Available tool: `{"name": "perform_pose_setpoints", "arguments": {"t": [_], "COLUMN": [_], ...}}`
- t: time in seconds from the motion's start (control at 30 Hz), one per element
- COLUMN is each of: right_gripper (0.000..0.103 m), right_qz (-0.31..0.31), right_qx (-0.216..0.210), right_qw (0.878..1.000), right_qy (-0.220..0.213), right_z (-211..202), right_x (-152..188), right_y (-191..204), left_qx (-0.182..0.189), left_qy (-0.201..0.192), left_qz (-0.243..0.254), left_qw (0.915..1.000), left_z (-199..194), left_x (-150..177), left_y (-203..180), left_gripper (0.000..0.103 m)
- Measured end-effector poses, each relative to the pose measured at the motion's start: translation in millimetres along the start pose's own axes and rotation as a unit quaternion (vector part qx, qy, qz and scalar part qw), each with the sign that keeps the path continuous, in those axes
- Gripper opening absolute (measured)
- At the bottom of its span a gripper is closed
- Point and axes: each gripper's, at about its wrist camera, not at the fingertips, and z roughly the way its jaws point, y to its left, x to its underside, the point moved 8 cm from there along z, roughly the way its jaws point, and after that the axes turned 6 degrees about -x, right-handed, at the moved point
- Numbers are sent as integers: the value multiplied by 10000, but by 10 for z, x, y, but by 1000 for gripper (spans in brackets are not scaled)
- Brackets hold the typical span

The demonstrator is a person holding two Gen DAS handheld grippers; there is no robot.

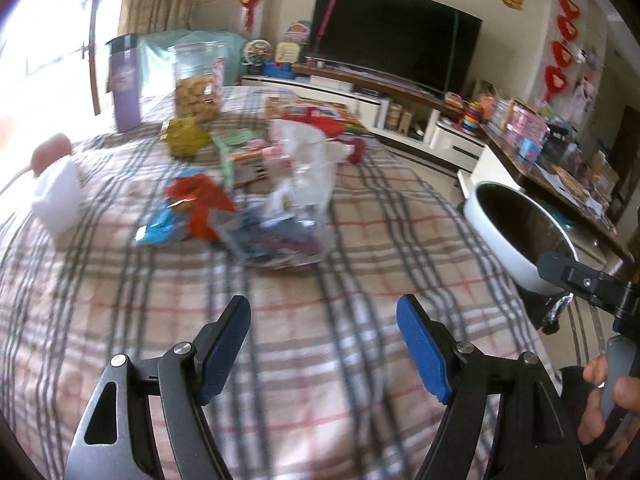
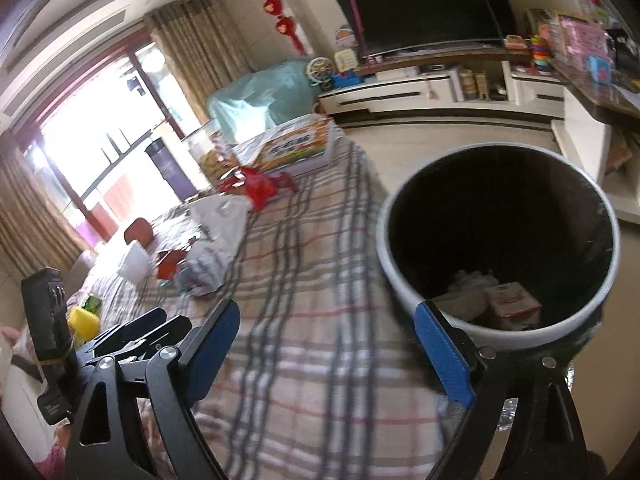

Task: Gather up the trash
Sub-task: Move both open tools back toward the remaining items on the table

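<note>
**Some trash binned, a heap left on the cloth**

The bin [image 2: 498, 240] stands just past the right edge of the plaid-covered surface [image 1: 320, 340], white outside and dark inside. At its bottom lie a small carton with red print [image 2: 514, 304] and some pale crumpled stuff beside it, so part of the job looks done. The bin is far from full.

Most of the trash is not yet collected. In the middle of the surface sits a loose heap: a clear plastic bag [image 1: 296, 200] with bits of packaging inside, a red wrapper [image 1: 204, 204] and a blue wrapper [image 1: 160, 230] touching it on the left, and a yellow-green packet [image 1: 184, 136] farther back. All of it looks thin, light and crinkly (blur hides the print). A cookie jar [image 1: 198, 80], a purple box [image 1: 126, 84] and a printed carton [image 2: 298, 146] stand at the far end; whether they count as trash I cannot tell.

The left gripper [image 1: 324, 344] hangs over bare cloth, near side of the heap, jaws apart and holding nothing. The right gripper [image 2: 336, 348] is spread wide and empty too, one finger [image 2: 444, 352] showing in front of the bin's near rim. My reading is that a fresh pick from the heap comes next, the bag being the largest item.
</note>
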Motion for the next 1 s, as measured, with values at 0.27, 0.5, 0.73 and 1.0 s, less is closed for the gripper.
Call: {"name": "perform_pose_setpoints", "arguments": {"t": [0.27,0.5,0.73,1.0], "right_gripper": [91,91,91,90], "right_qz": [-279,-484,-594,-1002], "right_qx": [-311,-572,-717,-966], "right_qw": [9990,9968,9948,9895], "right_qy": [132,296,424,393], "right_z": [248,538,821,992], "right_x": [60,137,190,119], "right_y": [473,859,1153,1588], "left_qx": [-343,-644,-833,-1020], "left_qy": [-48,-53,-40,-17], "left_qz": [-345,-668,-904,-1058], "left_qw": [9988,9957,9924,9891], "left_z": [-199,-299,-230,-159], "left_x": [97,135,67,-36], "left_y": [490,910,1285,1646], "left_gripper": [75,75,75,75]}}
